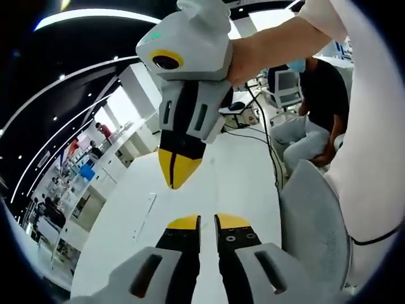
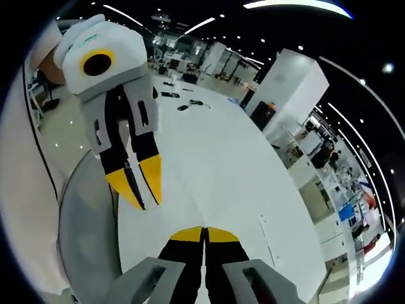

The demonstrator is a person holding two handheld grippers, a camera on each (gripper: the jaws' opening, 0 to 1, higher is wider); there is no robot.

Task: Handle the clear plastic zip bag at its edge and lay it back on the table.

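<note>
The right gripper point(image 2: 204, 235) has its jaws pressed together, yellow tips touching, and nothing can be seen between them. The left gripper point(image 1: 207, 223) keeps a thin slit between its jaws, slightly released, and the slit looks empty; a clear film would be hard to see there, so a grasp cannot be excluded. Both are held in the air above the white table point(image 1: 240, 171), tips pointing toward each other and down, probably because the bag edge needs two close pinches.

The bag is not clearly visible. A thin pale strip point(image 1: 147, 212) lies flat on the table, well apart from both grippers; it could be the zip edge of the bag, but this cannot be told for sure. In the right gripper view the same strip point(image 2: 268, 244) lies to the right of that gripper's jaws.

The table is long and mostly bare, so there is much open room ahead. On the person's side a grey chair point(image 1: 316, 215) stands close to the table edge, which limits pulling back.
</note>
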